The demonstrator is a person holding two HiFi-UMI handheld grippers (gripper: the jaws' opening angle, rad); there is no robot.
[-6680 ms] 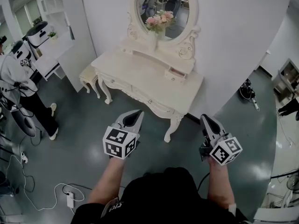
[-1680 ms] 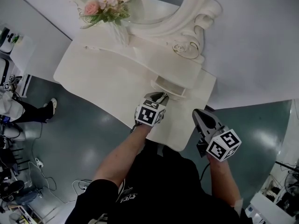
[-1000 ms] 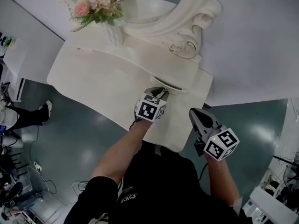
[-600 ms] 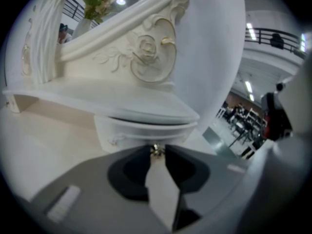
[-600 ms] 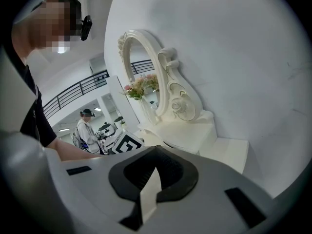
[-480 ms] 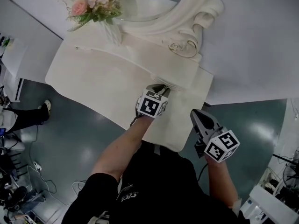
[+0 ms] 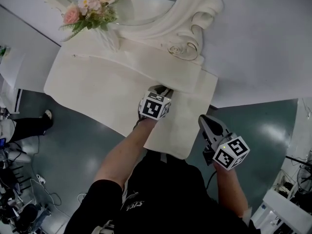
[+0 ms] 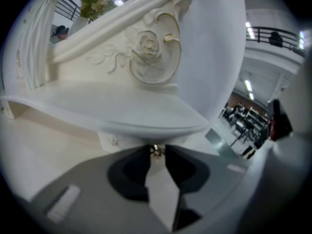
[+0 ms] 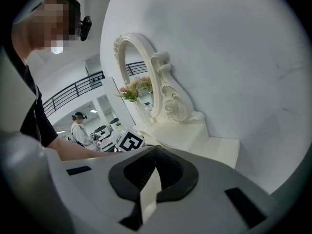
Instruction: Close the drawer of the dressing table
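The small drawer front (image 8: pixel 113 141) of the white dressing table (image 7: pixel 97 89) sits under the raised shelf (image 8: pixel 122 112), nearly flush with the shelf's edge. Its little gold knob (image 8: pixel 156 151) lies between the tips of my left gripper (image 8: pixel 156 152), whose jaws are closed on it. In the head view the left gripper (image 7: pixel 163 88) points at the shelf's (image 7: pixel 146 65) front edge, and the drawer is hidden beneath it. My right gripper (image 7: pixel 205 119) hangs off the table's right corner, shut and holding nothing; its jaws (image 9: pixel 156 149) meet at the tips.
An oval mirror in a carved frame (image 7: pixel 187 21) rises behind the shelf. A vase of pink flowers (image 7: pixel 92 1) stands at the shelf's left. A white wall (image 7: pixel 263 43) runs to the right. Another person's leg (image 7: pixel 27 126) shows on the grey floor at far left.
The drawer stuck out from under the shelf before and now sits pushed in beneath it. My left gripper moved with it toward the mirror. The right gripper stayed put.
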